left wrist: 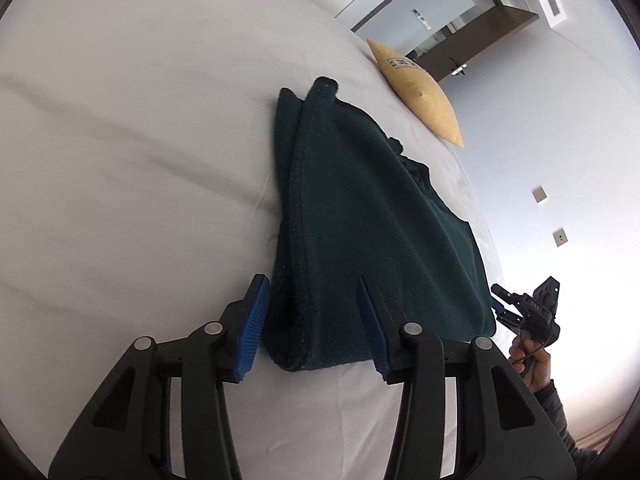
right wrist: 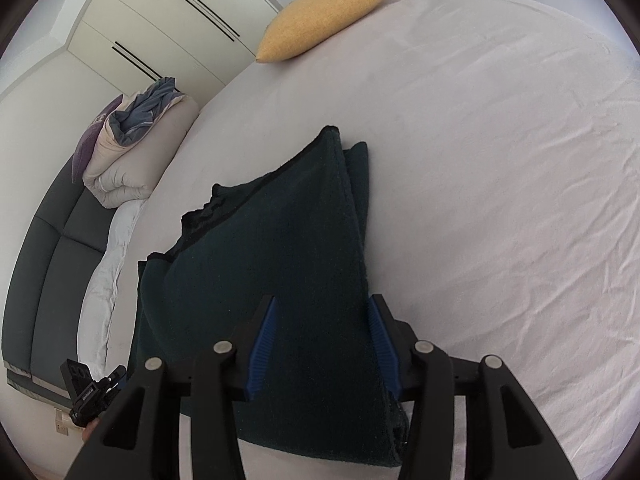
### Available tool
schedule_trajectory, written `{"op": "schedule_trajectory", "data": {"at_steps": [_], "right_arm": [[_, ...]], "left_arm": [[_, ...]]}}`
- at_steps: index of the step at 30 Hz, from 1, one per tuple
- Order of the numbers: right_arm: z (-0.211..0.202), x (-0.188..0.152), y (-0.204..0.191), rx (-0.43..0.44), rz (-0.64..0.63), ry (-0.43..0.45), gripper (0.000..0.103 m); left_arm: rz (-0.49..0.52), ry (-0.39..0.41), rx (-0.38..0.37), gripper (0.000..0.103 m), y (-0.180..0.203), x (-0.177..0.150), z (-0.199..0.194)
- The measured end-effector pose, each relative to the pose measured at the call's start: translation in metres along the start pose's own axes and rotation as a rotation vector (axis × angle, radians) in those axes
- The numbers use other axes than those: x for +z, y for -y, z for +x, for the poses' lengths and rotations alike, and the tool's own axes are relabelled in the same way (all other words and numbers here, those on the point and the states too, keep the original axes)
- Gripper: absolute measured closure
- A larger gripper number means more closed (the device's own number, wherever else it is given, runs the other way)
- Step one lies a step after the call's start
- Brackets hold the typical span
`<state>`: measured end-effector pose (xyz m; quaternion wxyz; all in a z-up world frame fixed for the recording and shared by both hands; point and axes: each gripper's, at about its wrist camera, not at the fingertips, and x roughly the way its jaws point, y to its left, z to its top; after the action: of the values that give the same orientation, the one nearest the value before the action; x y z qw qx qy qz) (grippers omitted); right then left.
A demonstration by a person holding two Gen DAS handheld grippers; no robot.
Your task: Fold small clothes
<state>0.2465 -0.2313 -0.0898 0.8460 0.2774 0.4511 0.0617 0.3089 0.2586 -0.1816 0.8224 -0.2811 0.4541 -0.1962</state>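
Note:
A dark green fleece garment (left wrist: pixel 360 200) lies folded into a long stack on the white bed sheet (left wrist: pixel 120 160). My left gripper (left wrist: pixel 312 280) is open and straddles its near left corner: one blue pad sits just outside the folded edge, the other rests on top of the cloth. In the right wrist view the same garment (right wrist: pixel 280 240) fills the space between the pads of my right gripper (right wrist: pixel 323 300), which is open over the near right corner. That right gripper (left wrist: pixel 498 302) also shows at the garment's far side, held by a hand (left wrist: pixel 532 360). The left gripper (right wrist: pixel 114 378) peeks in at the lower left.
A yellow pillow (right wrist: pixel 328 16) lies at the bed's far edge. A rolled duvet with a blue cloth (right wrist: pixel 132 152) rests on a dark padded headboard (right wrist: pixel 52 260) to the left. White wardrobe doors (right wrist: pixel 160 20) stand behind. The wrinkled sheet (right wrist: pixel 500 200) stretches to the right.

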Motion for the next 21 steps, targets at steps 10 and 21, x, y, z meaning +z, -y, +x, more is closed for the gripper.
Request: {"op": "schedule_trajectory", "data": {"at_steps": [10,21], "right_arm": [[0.005,-0.001,-0.005,-0.079,-0.06,-0.013,0.071],[0.008,-0.005,0.011,-0.075,-0.017,0.008,0.087]], "left_arm": [[0.075,-0.008,0.033,0.098,0.015,-0.001,0.003],[-0.08,0.032,0.034,0.098,-0.026,-0.032,-0.002]]}}
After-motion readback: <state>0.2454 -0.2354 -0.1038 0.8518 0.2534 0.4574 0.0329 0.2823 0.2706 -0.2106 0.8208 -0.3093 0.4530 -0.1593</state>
